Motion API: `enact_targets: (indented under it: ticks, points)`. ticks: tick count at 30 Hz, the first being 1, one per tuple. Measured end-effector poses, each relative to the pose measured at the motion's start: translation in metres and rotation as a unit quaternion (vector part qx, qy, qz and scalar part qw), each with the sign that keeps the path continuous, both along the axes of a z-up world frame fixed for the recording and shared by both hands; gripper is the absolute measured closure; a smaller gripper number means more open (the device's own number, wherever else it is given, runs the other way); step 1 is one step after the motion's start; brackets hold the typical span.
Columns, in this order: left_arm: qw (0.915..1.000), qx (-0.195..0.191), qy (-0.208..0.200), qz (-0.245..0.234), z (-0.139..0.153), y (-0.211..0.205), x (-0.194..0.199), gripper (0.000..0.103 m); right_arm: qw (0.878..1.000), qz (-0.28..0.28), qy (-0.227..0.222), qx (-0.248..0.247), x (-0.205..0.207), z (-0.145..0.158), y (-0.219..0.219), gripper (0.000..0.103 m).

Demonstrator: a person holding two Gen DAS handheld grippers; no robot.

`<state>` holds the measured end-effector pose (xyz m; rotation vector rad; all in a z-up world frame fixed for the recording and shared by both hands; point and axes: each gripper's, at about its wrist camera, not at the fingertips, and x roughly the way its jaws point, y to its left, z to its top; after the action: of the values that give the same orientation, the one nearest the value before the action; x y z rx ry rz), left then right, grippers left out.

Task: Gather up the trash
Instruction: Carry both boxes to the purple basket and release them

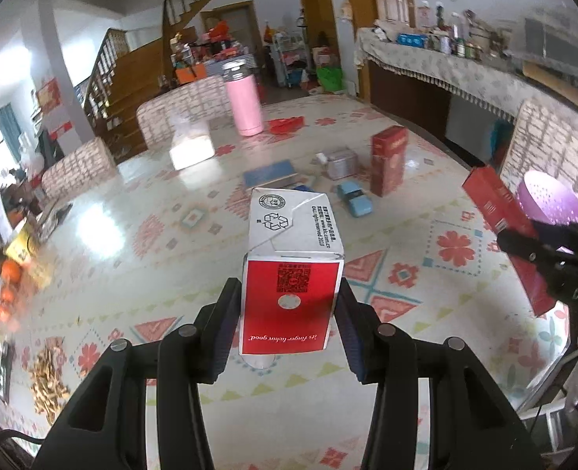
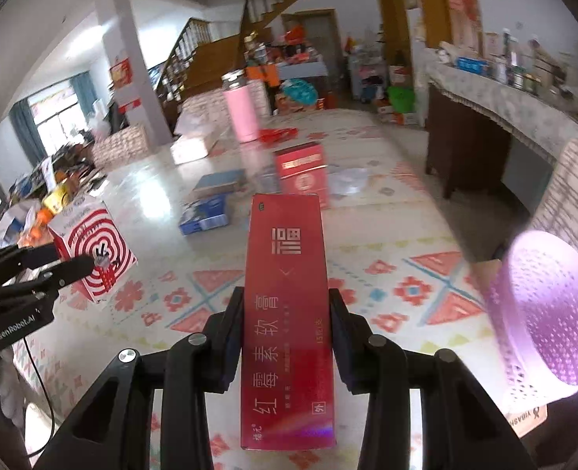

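Item one, at far left: our left gripper (image 1: pixel 288 313) pinches a red-and-white carton (image 1: pixel 293 270), the pads pressing its two side faces so it rides clear of the patterned tablecloth (image 1: pixel 132 243) with its folded white end pointing away from us; held low on the body like this, it should drop free once the jaws part. Item two, table centre, apparently not yet gathered: a pink flask (image 1: pixel 244 98), likely no trash, a flat blue box (image 1: pixel 269 172), a small silver box (image 1: pixel 338 162), a blue toy car (image 1: pixel 354 197), and a tall red box (image 1: pixel 387 160) standing upright. Item three, right of these: our right gripper (image 2: pixel 283 337) clamps a long red tube box (image 2: pixel 287 313) across its narrow width, lengthwise along the fingers, which we judge keeps it from swinging in carriage. Item four, far right: a purple perforated bin (image 2: pixel 539 313) just beside the table edge, the probable destination of both held pieces.
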<state>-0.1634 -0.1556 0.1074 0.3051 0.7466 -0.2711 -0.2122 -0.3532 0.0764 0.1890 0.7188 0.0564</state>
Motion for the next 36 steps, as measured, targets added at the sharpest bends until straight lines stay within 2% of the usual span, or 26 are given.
enact_targets:
  ticks: [15, 30, 36]
  points:
    - [0.9964, 0.048, -0.011, -0.069, -0.002, -0.094, 0.000, 0.057, 0.996, -0.084, -0.026, 0.025, -0.032, 0.008, -0.088, 0.060]
    - [0.9874, 0.061, -0.010, -0.146, -0.003, -0.198, 0.001, 0.057, 0.984, -0.169, -0.034, 0.050, -0.068, 0.001, -0.186, 0.060]
    - [0.9830, 0.050, 0.004, -0.177, -0.002, -0.237, 0.004, 0.057, 0.978, -0.198, -0.033, 0.062, -0.080, -0.005, -0.218, 0.060]
